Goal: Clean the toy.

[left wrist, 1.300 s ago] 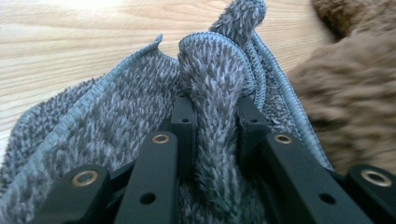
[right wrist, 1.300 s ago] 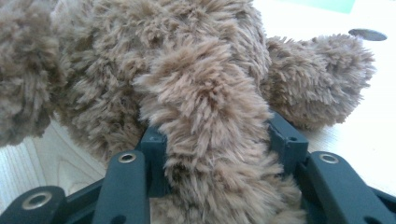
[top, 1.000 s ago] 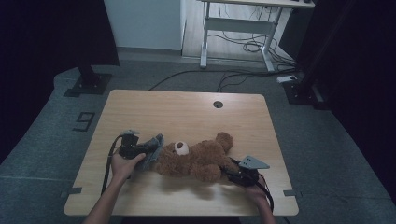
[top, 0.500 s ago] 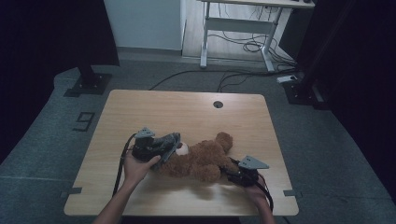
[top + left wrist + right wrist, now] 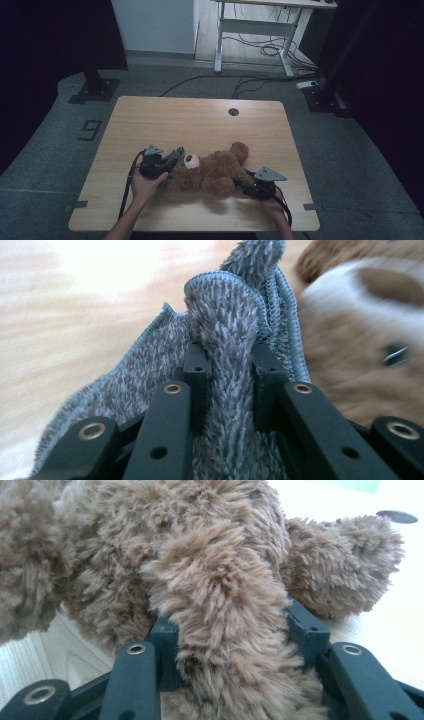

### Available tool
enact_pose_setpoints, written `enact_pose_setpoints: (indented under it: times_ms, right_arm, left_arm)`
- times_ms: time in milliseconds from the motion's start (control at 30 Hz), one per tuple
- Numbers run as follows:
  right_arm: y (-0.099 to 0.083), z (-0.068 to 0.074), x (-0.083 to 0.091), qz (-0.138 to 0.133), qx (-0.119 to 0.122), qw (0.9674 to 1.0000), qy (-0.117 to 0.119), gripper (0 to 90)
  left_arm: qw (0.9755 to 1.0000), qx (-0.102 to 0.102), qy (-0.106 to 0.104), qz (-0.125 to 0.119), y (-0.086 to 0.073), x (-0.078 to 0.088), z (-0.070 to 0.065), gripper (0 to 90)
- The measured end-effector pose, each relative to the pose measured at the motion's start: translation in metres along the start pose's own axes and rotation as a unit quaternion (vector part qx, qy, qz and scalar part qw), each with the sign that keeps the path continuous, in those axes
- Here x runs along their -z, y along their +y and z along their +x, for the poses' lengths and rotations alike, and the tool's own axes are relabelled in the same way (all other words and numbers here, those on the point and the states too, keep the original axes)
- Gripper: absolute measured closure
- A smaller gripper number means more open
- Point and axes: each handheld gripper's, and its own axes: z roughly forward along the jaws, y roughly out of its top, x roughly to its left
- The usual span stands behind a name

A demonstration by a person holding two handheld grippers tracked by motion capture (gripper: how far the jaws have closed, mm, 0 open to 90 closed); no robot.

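Near the lower middle of the high view, the left gripper (image 5: 170,161) pinches a fluffy grey cloth (image 5: 225,340) with stitched edge; the right gripper (image 5: 248,186) clamps the shaggy brown teddy bear (image 5: 215,172) by a limb.

A brown teddy bear (image 5: 212,172) of long, shaggy plush lies on a pale wooden table (image 5: 200,120) with a smooth, matt grain. Between the jaws of the left gripper (image 5: 227,352), matt black and apparently plastic with small bright metal rivets, sits a grey cloth (image 5: 225,325) of short, rough terry pile with a stitched, corded hem. Just beyond that gripper, the bear's muzzle (image 5: 340,295) looks a shorter, paler plush, though the view is blurred there. The right gripper (image 5: 232,625), of the same matt black finish, closes on a tufted, fluffy limb (image 5: 220,595) of the bear. A dull grey plate (image 5: 270,174) tops the right gripper.
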Motion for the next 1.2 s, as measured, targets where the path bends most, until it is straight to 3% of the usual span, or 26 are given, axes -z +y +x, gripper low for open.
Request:
enact_pose_setpoints:
  times_ms: [100, 200, 367, 567, 700, 767, 867, 1000, 1200]
  right_arm:
    - [0.0, 0.0, 0.001, 0.001, -0.001, 1.0, -0.001, 51.5]
    - [0.0, 0.0, 0.001, 0.001, 0.0, 1.0, -0.003, 51.5]
    - [0.0, 0.0, 0.001, 0.002, 0.0, 1.0, -0.005, 51.5]
    - [0.003, 0.007, -0.003, 0.002, 0.01, 0.9996, -0.027, 52.1]
    - [0.007, 0.013, -0.011, 0.002, 0.019, 0.9986, -0.049, 52.6]
    - [0.007, 0.014, -0.014, 0.0, 0.022, 0.998, -0.059, 52.7]
    - [0.008, 0.014, -0.017, -0.005, 0.024, 0.9971, -0.072, 52.7]
    - [0.009, 0.012, -0.02, -0.013, 0.027, 0.995, -0.095, 52.9]
    - [0.009, 0.008, -0.02, -0.019, 0.028, 0.9894, -0.141, 53.6]
  left_arm:
    - [0.9998, 0.01, -0.005, 0.017, -0.008, 0.001, 0.008, 74.2]
    - [0.9997, 0.017, -0.011, 0.014, -0.009, 0.008, 0.012, 73.9]
    - [0.9991, 0.02, -0.026, -0.027, 0.005, 0.029, 0.01, 73.1]
    - [0.9963, -0.006, -0.053, -0.066, 0.029, 0.045, -0.011, 72.0]
    - [0.9967, -0.017, -0.06, -0.052, 0.035, 0.031, -0.023, 71.7]
    - [0.9974, -0.015, -0.049, -0.05, 0.034, 0.021, -0.024, 71.8]
    - [0.9966, 0.01, -0.054, -0.061, 0.032, 0.01, -0.017, 72.9]
    - [0.9956, 0.027, -0.053, -0.072, 0.033, -0.002, -0.013, 73.3]
    - [0.9954, 0.026, -0.052, -0.076, 0.04, -0.015, -0.019, 73.3]
